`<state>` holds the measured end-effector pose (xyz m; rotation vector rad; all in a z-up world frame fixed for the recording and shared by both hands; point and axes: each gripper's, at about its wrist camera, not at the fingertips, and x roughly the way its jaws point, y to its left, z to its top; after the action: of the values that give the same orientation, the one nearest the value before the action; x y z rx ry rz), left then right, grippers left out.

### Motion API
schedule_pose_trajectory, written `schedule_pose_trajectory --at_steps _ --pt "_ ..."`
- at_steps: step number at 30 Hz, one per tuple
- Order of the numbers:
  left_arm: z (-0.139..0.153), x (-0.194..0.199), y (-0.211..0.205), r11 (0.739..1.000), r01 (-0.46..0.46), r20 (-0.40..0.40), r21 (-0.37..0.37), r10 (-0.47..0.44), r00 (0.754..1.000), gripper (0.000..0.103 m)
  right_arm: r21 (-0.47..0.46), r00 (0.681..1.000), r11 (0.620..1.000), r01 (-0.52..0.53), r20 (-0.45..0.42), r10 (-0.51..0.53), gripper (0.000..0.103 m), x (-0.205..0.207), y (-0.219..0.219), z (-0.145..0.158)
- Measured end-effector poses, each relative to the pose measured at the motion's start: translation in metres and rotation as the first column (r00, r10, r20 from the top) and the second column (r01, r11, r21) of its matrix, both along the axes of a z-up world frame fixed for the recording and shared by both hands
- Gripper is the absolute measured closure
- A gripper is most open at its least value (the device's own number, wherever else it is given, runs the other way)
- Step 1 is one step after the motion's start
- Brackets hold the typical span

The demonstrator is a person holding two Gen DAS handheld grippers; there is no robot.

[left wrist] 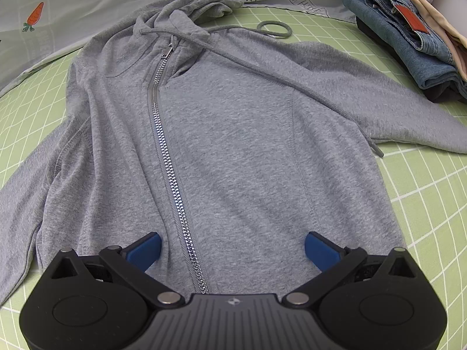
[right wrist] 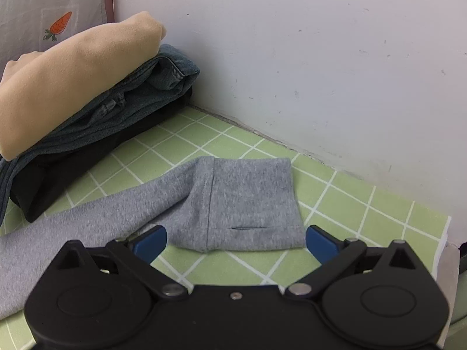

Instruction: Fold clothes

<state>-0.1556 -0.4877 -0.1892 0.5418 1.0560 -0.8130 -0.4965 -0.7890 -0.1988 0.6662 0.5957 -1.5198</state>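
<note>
Folding of the grey zip hoodie (left wrist: pixel 233 134) has not really begun: it lies face up and spread flat on the green checked mat (left wrist: pixel 423 198) covering the bench, zipper (left wrist: pixel 166 151) closed, hood (left wrist: pixel 201 5) bunched at the far end, both sleeves stretched out to the sides and one drawstring (left wrist: pixel 280 78) trailing across the chest. Beyond it, a stack of folded clothes (right wrist: pixel 73 110) sits against the wall, with a beige piece on top, jeans beneath and something black at the bottom, so earlier garments look finished. A grey hair tie (left wrist: pixel 275 28) lies on the mat near the hood. The left gripper (left wrist: pixel 233 248) hangs over the hem with its blue fingers (left wrist: pixel 147 249) spread wide on either side of the zipper, holding nothing. The right gripper (right wrist: pixel 235 240) is at the sleeve cuff (right wrist: pixel 251 201), its fingers (right wrist: pixel 321 242) fully apart and flanking the cuff edge without pressing on it. Left to do, as I judge it: bring in both sleeves, fold the body, and add it to the stack.
</note>
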Motion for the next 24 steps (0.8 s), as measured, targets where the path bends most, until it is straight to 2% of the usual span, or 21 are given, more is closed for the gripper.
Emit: schedule_pose_trajectory --at_steps 10,14,16,18,21,22,23,24 --pt "0.0 0.001 0.001 1.0 -0.001 0.0 0.001 0.001 1.0 0.0 0.049 1.0 0.998 0.025 0.001 -0.025 0.001 -0.002 -0.005 0.0" --pt "0.001 0.001 0.001 1.0 0.0 0.0 0.002 0.0 1.0 0.0 0.006 0.999 1.0 0.017 0.032 -0.017 0.002 -0.005 -0.007 0.005" --pt "0.0 0.001 0.001 1.0 0.001 0.0 0.001 -0.001 1.0 0.0 0.032 1.0 0.999 -0.009 0.001 0.009 0.006 0.0 -0.011 0.0" --pt "0.0 0.001 0.001 1.0 0.001 0.0 0.001 -0.001 1.0 0.0 0.015 0.999 1.0 -0.023 -0.03 0.024 0.012 0.003 -0.01 -0.001" --pt "0.0 0.002 0.001 1.0 0.001 0.0 0.001 -0.001 1.0 0.0 -0.021 0.999 0.999 -0.04 -0.035 0.04 0.049 0.002 -0.004 0.003" --pt "0.0 0.002 0.001 1.0 0.001 0.0 0.001 -0.001 1.0 0.0 -0.027 0.998 0.999 -0.044 -0.038 0.043 0.073 0.0 -0.004 0.004" --pt "0.0 0.002 0.001 1.0 0.001 0.001 0.0 -0.001 1.0 0.0 -0.029 0.998 0.999 -0.045 -0.036 0.044 0.085 -0.002 -0.003 0.005" --pt "0.0 0.002 0.001 1.0 0.001 0.001 0.0 -0.001 1.0 0.0 -0.027 0.999 0.999 -0.043 -0.022 0.043 0.086 -0.005 -0.004 0.006"
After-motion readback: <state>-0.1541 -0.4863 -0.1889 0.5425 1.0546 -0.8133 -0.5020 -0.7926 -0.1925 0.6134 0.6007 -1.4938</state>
